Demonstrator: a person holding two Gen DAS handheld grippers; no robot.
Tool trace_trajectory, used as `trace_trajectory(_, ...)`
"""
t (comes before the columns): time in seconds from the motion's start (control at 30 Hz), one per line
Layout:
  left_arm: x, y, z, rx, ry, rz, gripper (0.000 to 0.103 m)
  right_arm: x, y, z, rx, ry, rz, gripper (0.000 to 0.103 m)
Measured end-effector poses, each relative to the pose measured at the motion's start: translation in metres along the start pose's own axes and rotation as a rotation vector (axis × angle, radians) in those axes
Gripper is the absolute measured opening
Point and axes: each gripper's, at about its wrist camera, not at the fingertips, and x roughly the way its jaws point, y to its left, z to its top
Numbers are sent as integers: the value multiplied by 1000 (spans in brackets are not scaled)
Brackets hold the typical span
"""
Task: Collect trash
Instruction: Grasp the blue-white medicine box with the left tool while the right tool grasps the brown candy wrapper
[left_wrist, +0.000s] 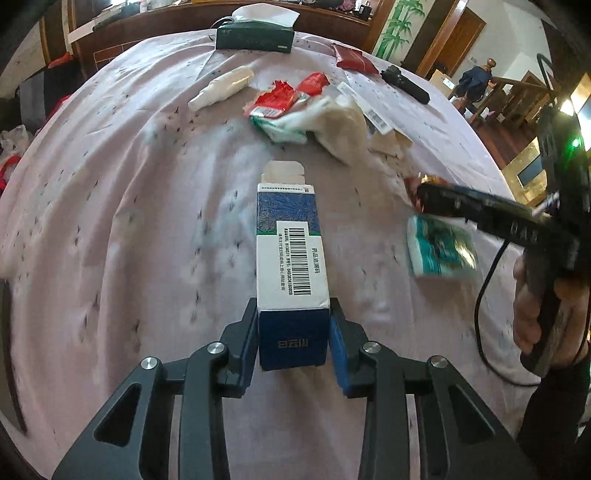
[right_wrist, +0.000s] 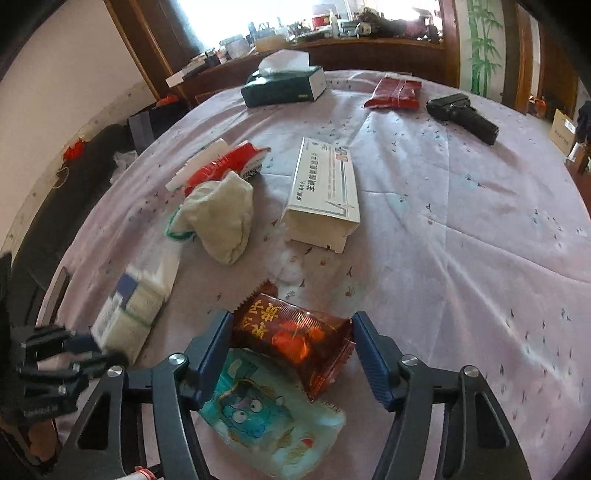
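My left gripper (left_wrist: 293, 332) is shut on a blue and white medicine box (left_wrist: 290, 251) and holds it over the pink tablecloth (left_wrist: 110, 221). The box also shows blurred in the right wrist view (right_wrist: 129, 310). My right gripper (right_wrist: 291, 347) stands around a brown snack wrapper (right_wrist: 291, 332), its jaws wide, the left pad touching the wrapper and the right pad just clear of it. A teal cartoon wrapper (right_wrist: 266, 417) lies under it. Crumpled white cloth (right_wrist: 221, 218), red wrappers (right_wrist: 225, 166) and a white carton (right_wrist: 325, 192) lie further back.
A green tissue box (right_wrist: 280, 86), a red packet (right_wrist: 393, 94) and a black flashlight (right_wrist: 461, 116) lie at the far side. A white bottle (left_wrist: 221, 88) lies at the far left. A wooden sideboard (right_wrist: 369, 51) stands behind the table.
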Motion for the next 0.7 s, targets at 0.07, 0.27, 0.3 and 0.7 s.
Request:
trace_trajectory(0.07,-2,-3,-6,6,6,-13,34,-9,0,-3,22,-29,6,68)
trace_trajectory(0.27,-5,-5,0,20,-32,2,61,-50,0,-17,97,-137,14,65)
trace_trajectory(0.3,-3,-5,3,21,-36,7,61,-61,1,-20,111,-160,12,65)
trace_trajectory(0.7,-3,-7,6,4,-70,37,33,-165,12,-87,253,-368,-19,62)
